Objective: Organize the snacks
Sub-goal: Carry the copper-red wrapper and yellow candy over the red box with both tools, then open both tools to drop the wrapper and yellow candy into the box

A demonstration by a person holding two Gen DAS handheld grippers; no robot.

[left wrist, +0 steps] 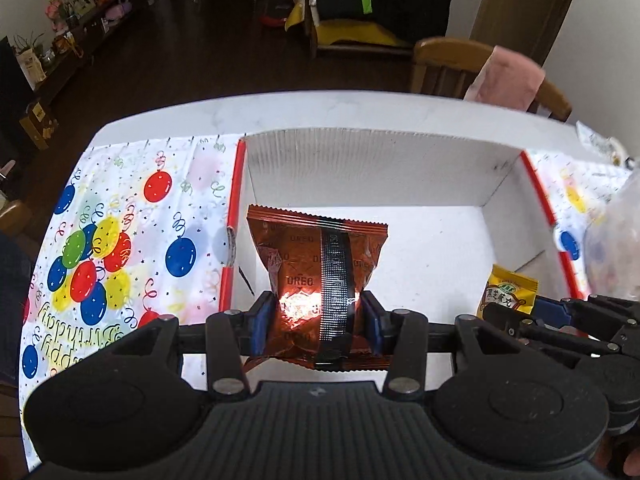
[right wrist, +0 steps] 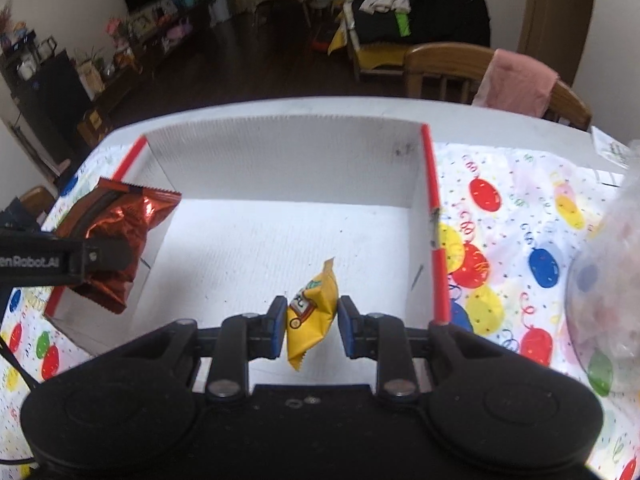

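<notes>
My left gripper (left wrist: 318,316) is shut on a red-brown Oreo packet (left wrist: 320,264) and holds it over the near left part of a white cardboard box (left wrist: 360,160). The packet also shows in the right wrist view (right wrist: 116,240). My right gripper (right wrist: 312,324) has a small yellow snack packet (right wrist: 314,312) between its pads; the left pad touches it, the right pad stands slightly apart, so the jaws look part open. The yellow packet also shows in the left wrist view (left wrist: 510,290). It hangs over the box floor (right wrist: 280,240).
The box has red-edged side walls (right wrist: 434,220) and sits on a balloon-print birthday cloth (left wrist: 120,240) on a white table. A clear plastic bag (right wrist: 608,280) lies at the right. A wooden chair with a pink cloth (right wrist: 516,80) stands beyond the table.
</notes>
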